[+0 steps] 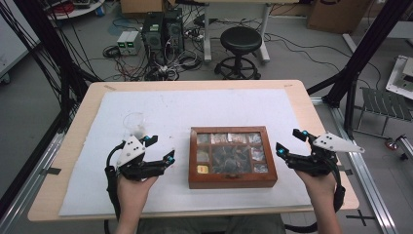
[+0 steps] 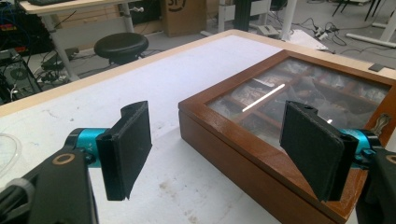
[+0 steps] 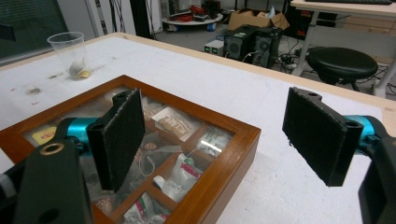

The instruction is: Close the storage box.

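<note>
Desk (image 1: 63, 161) carried a white mat, and on it the wooden tea box (image 1: 233, 157) sat shut, its glass lid showing sachets inside. Left gripper (image 1: 157, 149) and right gripper (image 1: 289, 142) flanked it, jaws spread wide and holding nothing. A good opening likely called for steadying one side while lifting the front latch (image 2: 380, 122). Plastic cup (image 3: 73, 54) stood well apart.

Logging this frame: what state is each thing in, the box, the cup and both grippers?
wooden box: glass lid shut, flat on the table, sachets visible in its compartments.
plastic cup: upright on the table, apart from the box, a little something at its bottom.
left gripper: open, holding nothing, left of the box.
right gripper: open, holding nothing, right of the box.
</note>
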`<state>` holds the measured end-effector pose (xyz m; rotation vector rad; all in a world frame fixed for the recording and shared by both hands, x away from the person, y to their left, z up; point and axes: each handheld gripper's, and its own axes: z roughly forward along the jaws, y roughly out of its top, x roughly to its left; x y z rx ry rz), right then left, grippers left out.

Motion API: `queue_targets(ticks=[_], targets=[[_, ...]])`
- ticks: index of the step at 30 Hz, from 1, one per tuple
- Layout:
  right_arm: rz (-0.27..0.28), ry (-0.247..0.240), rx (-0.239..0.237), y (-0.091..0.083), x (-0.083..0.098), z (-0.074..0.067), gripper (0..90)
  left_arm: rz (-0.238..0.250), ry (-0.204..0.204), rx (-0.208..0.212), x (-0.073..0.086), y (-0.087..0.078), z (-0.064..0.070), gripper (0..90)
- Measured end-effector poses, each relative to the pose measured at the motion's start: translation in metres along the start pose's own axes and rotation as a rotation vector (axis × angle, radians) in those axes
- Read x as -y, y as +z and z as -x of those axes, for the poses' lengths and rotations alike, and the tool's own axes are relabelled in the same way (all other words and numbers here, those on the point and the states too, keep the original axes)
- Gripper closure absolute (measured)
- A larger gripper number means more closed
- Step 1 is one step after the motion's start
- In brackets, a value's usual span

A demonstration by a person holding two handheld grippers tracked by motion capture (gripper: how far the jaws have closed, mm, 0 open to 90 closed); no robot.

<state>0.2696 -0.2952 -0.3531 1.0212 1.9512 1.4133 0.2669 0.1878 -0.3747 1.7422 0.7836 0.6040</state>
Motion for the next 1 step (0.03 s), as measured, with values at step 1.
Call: queue_targets(ticks=[1], targets=[[-0.001, 0.003, 0.001, 0.0001, 0.0003, 0.0007, 21.7, -0.002, -0.001, 0.0, 0.0003, 0.0005, -0.0001, 24.8]])
